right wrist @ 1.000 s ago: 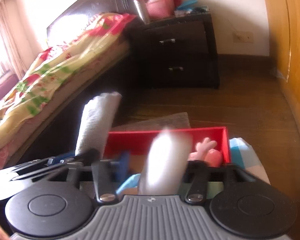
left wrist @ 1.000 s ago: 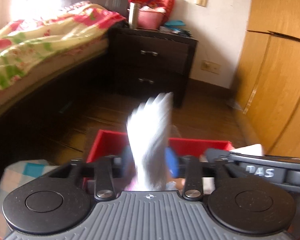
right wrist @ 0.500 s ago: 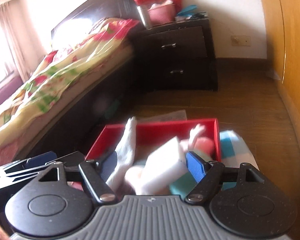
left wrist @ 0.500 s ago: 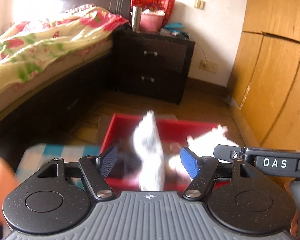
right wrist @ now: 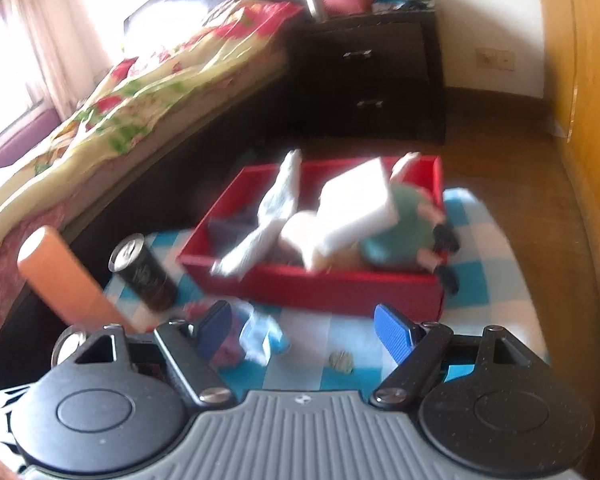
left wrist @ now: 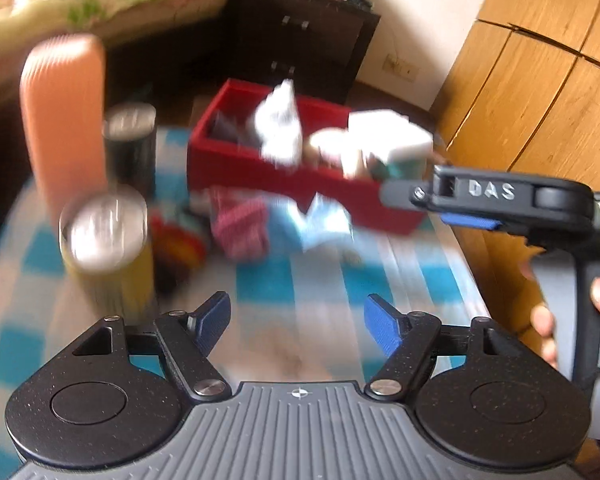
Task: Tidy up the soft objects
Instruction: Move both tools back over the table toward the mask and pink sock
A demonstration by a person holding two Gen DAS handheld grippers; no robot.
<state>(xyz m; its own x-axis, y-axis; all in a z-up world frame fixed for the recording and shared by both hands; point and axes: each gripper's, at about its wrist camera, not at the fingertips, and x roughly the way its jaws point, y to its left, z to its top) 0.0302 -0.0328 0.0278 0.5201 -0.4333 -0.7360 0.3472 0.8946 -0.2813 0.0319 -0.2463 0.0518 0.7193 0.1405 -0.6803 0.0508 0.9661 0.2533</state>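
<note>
- Left tool (left wrist: pixel 298 322) sat low in the frame, blue pads spread wide, nothing between them, only blurred checked cloth (left wrist: pixel 328 276) ahead.
- Right tool (right wrist: pixel 304 326) likewise stood spread and empty in its own view; in the left view it reached in from the right edge (left wrist: pixel 466 216) beside the box's near right corner, where its spread could not be judged.
- The red box (right wrist: pixel 324 288) sat in mid-frame on the table, its far wall close to the table's back edge, dark floor beyond.
- Inside it a white sock (right wrist: pixel 276 208) draped from centre toward the near left wall, one end poking up above the rim.
- A white foam block (right wrist: pixel 356 204) leaned tilted across the box's middle, touching a teal soft toy (right wrist: pixel 404 220) at the right; the toy's dark feet hung over the near right corner.
- Lower left of the box, a pink striped cloth (left wrist: pixel 242 226) and a pale blue scrap (left wrist: pixel 324 222) lay on the table just beside the near wall, outside it.
- Left side was crowded: an orange cylinder (right wrist: pixel 66 280), a black can (right wrist: pixel 144 272) and a yellow can (left wrist: pixel 108 248) stood near the table's left edge.
- A small round thing (right wrist: pixel 341 360), too blurred to name, lay between the right tool's pads and the box.
- Bare checked cloth stretched between the pads and the box front; the table's right edge fell off to wooden floor (right wrist: pixel 532 184).
</note>
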